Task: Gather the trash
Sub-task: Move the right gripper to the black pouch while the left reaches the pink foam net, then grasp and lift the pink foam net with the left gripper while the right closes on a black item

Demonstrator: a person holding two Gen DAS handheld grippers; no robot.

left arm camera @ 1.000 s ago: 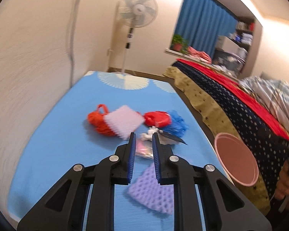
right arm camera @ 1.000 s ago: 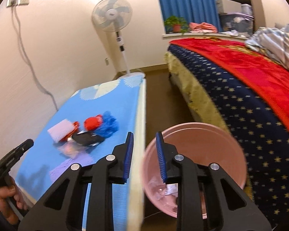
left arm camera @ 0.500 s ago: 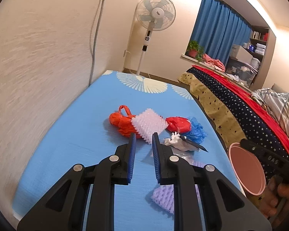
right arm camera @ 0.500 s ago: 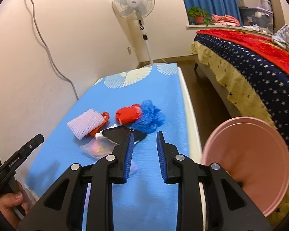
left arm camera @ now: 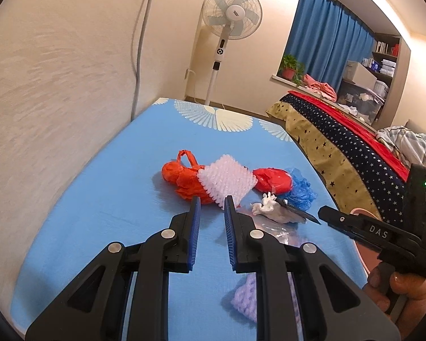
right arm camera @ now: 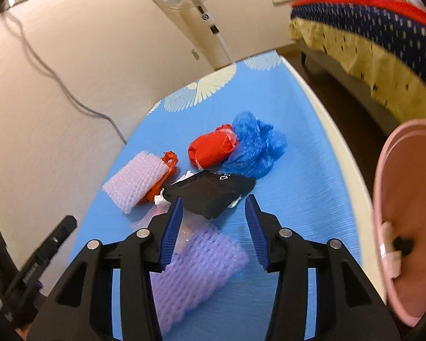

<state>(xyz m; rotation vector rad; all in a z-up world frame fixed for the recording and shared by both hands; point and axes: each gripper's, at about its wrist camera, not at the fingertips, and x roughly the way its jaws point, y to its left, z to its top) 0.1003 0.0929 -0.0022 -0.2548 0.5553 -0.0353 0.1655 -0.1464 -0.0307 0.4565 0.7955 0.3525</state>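
The right claw (right arm camera: 213, 227) is hanging over the near end of the tabletop (right arm camera: 298, 176), its jaws opening with nothing pressed between them; the purple foam net (right arm camera: 201, 267) is lying flat directly beneath, close to the near edge. Judging from that, the step in hand is picking the next piece of trash. To do it well, the jaws should be spreading wider than the net's short side, coming down until both tips are touching the cloth, then closing on the net alone, keeping clear of the clear plastic wrap (right arm camera: 184, 227) tucked under its far edge. Foam like this will be squashing easily, so a firm pinch near the middle seems safest.

The left claw (left arm camera: 210, 230) is hovering empty, its jaws parted only a little, pointing at the white foam net (left arm camera: 227, 182) farther along. Just past the purple net the black pouch (right arm camera: 213, 196) is lying over a white tissue (left arm camera: 265, 206); beyond those the orange bag (left arm camera: 184, 179), the red bag (right arm camera: 210, 150) and the blue bag (right arm camera: 255, 147) are sitting mid-tabletop. The pink bin (right arm camera: 406, 221) is waiting off the right-hand edge, already holding some scraps.

Readable writing: "DAS" on the right claw's body in the left view; the small white mark on the pouch and the lettering on the fan (left arm camera: 230, 17) are too small to read
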